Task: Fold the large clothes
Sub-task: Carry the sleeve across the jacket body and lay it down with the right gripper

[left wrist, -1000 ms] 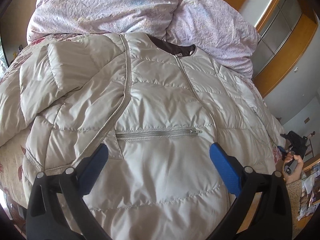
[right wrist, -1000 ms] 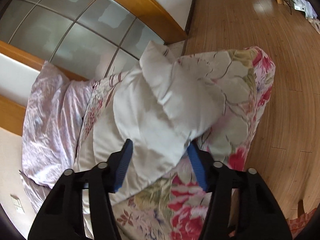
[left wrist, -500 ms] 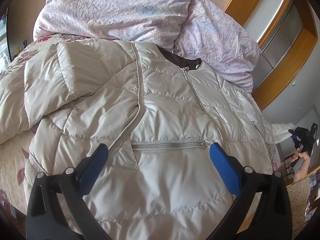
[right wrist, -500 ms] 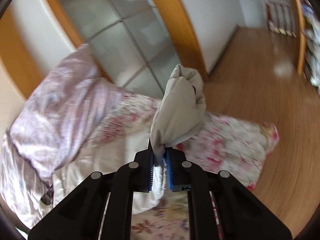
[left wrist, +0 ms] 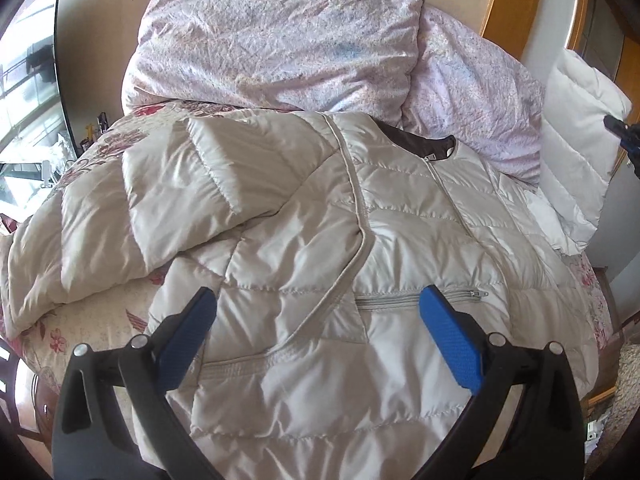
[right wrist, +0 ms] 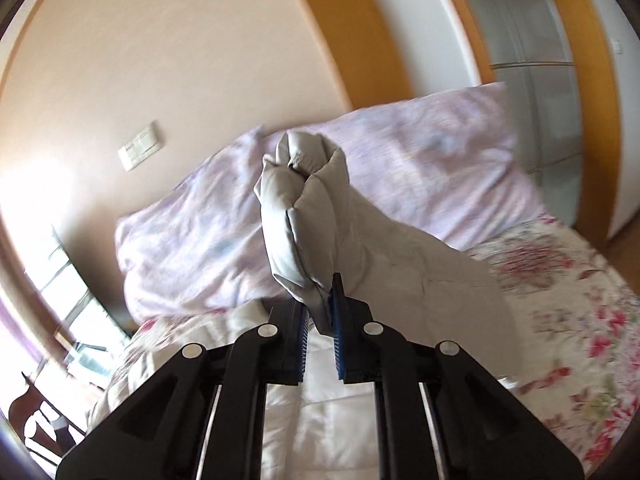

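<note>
A beige quilted down jacket [left wrist: 304, 240] lies front up on the bed, its left sleeve [left wrist: 160, 200] folded over the chest. My left gripper [left wrist: 316, 320] hangs open above the jacket's lower front, near the pocket zipper [left wrist: 420, 298], holding nothing. My right gripper [right wrist: 320, 312] is shut on the end of the jacket's right sleeve [right wrist: 304, 216], which stands lifted above the bed. In the left wrist view that raised sleeve [left wrist: 580, 128] shows at the far right, with the tip of the right gripper [left wrist: 622, 130] beside it.
A crumpled lilac duvet [left wrist: 280, 40] is heaped at the head of the bed behind the jacket. The flowered bedspread [right wrist: 560, 280] covers the mattress. A wooden-framed glass wardrobe [right wrist: 520, 40] stands at the right, a wall switch [right wrist: 140, 146] on the beige wall.
My right gripper closed on the sleeve end, then lifted it high and swung it toward the head of the bed while rolling. My left gripper drifted slightly over the jacket, still open.
</note>
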### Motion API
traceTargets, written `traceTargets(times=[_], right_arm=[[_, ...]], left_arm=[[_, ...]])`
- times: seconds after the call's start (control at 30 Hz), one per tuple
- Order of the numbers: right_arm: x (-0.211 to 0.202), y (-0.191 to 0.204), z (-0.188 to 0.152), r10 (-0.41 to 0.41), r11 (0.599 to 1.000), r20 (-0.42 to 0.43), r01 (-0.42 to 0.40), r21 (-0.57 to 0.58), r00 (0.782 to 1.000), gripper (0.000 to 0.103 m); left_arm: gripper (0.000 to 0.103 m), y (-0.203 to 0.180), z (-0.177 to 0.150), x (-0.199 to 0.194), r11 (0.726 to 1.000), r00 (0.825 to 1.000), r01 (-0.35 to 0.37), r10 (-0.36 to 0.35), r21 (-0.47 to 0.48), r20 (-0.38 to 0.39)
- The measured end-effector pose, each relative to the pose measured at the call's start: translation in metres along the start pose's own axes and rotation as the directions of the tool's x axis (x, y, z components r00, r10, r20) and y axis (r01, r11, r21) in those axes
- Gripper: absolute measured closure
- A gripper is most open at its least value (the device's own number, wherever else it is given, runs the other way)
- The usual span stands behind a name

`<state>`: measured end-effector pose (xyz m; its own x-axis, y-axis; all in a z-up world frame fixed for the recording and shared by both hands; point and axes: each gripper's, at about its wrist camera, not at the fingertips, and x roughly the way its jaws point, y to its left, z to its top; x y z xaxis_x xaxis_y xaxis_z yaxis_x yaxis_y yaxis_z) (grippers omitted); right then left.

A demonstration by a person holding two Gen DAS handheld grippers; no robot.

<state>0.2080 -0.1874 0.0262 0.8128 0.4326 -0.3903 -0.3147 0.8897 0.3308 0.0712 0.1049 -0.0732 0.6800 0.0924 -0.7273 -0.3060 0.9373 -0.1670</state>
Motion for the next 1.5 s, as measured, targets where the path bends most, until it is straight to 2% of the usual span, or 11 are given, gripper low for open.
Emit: traceTargets(times=[0.3,0.53,0.63,0.73,0.77,0.83,0.9,1.03,1.13,1.23,1.5], right_arm=[[0.08,0.082,-0.085,0.09,0.983,-0.31,-0.133,-0.123,0.946,0.092],[0.126,0.113,-0.164,-0.115,0.933,-0.467,-0.067,-0.354,0.877,0.089],[0.123,0.12,-0.174,-0.19,0.892,-0.45,-0.038,-0.45,0.872,0.081],[0.115,0.131,-0.179,-0.191,0.866,-0.479,-0.083,-0.494,0.857,0.031],[0.109,0.135,-0.18,-0.154,0.867,-0.504,-0.129,-0.482,0.85,0.028],[0.098,0.141,-0.179,-0.088,0.869,-0.518,-0.188,-0.457,0.851,0.03],[0.089,0.144,-0.164,-0.042,0.882,-0.469,-0.188,-0.433,0.882,0.034],[0.104,0.123,-0.13,-0.113,0.929,-0.34,-0.022,-0.369,0.934,0.036],[0.142,0.099,-0.123,-0.223,0.942,-0.339,0.112,-0.318,0.914,0.036],[0.188,0.088,-0.148,-0.281,0.94,-0.459,0.146,-0.308,0.843,0.035],[0.2,0.094,-0.162,-0.326,0.917,-0.415,0.178,-0.357,0.85,0.035]], left_arm=[[0.002,0.014,-0.006,-0.004,0.999,0.999,-0.046,0.046,-0.009,0.001],[0.002,0.03,-0.006,-0.007,0.998,0.999,-0.037,0.037,-0.052,0.005],[0.002,0.04,-0.006,-0.008,0.996,1.0,-0.019,0.02,-0.083,0.006],[0.002,0.05,-0.004,-0.008,0.994,1.0,-0.012,0.013,-0.112,0.007],[0.002,0.055,-0.004,-0.009,0.992,1.0,-0.013,0.015,-0.123,0.012],[0.002,0.063,-0.003,-0.01,0.989,1.0,-0.017,0.021,-0.145,0.02],[0.002,0.074,-0.002,-0.012,0.985,0.999,-0.017,0.023,-0.174,0.028],[0.002,0.098,-0.002,-0.017,0.971,0.998,-0.039,0.048,-0.234,0.035],[0.002,0.117,-0.006,-0.021,0.958,0.995,-0.078,0.09,-0.277,0.031],[0.002,0.138,-0.014,-0.02,0.939,0.992,-0.117,0.127,-0.324,0.011],[0.002,0.18,-0.03,-0.01,0.873,0.985,-0.171,0.165,-0.456,-0.054]])
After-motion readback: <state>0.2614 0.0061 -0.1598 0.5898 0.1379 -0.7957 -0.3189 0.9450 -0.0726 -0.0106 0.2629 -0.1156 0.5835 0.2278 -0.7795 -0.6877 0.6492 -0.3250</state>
